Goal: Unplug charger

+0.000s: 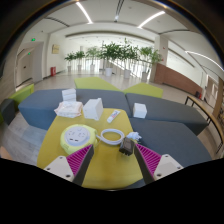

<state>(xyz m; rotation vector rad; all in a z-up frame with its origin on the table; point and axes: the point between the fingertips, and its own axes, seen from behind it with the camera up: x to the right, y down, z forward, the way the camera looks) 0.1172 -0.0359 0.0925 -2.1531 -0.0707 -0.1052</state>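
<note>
A small dark charger block (126, 147) stands on the yellow table (105, 170), next to a coiled white cable (111, 136) with a white plug end (134, 137). My gripper (113, 160) is open, with its magenta pads spread wide at either side. The charger is just ahead of the fingertips, nearer the right finger (147, 158), with a gap to both fingers. The left finger (80, 160) is apart from it. I cannot tell what the charger is plugged into.
A plate with a pink and white thing (75, 137) sits ahead of the left finger. White boxes (93, 108) (69, 96) (140, 110) stand farther back. A grey sofa (170, 110) wraps round the table, with plants (115, 52) behind it.
</note>
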